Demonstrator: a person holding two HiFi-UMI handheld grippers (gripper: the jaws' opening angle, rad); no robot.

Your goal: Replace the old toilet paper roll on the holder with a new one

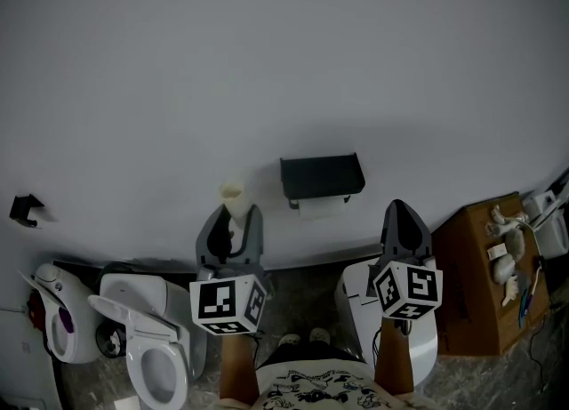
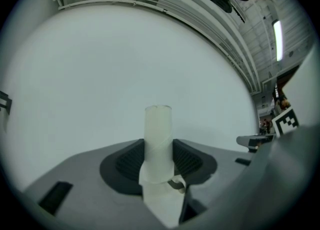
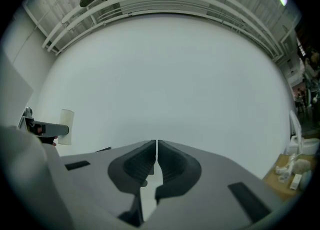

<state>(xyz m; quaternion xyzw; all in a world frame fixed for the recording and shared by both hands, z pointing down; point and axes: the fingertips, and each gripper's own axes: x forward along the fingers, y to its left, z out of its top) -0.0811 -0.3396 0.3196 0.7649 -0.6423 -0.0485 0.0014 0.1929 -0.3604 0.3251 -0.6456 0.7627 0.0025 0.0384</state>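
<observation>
A black toilet paper holder (image 1: 322, 177) hangs on the white wall, and a strip of white paper (image 1: 321, 210) shows under its lid. My left gripper (image 1: 233, 214) is held level to the left of the holder. It is shut on a pale, nearly bare paper tube (image 1: 232, 193) that stands upright. In the left gripper view the tube (image 2: 158, 124) rises between the dark pads, with a loose scrap of paper around its lower part. My right gripper (image 1: 402, 209) is to the right of the holder. Its jaws (image 3: 157, 146) are shut with nothing between them. The tube (image 3: 66, 126) also shows at the left of the right gripper view.
A white toilet (image 1: 147, 346) with its lid up stands at the lower left, beside a white appliance (image 1: 58, 324). A white container (image 1: 360, 306) sits below my right gripper. A brown cardboard box (image 1: 480, 284) with small items on top stands at the right. A black hook (image 1: 26, 208) is on the wall.
</observation>
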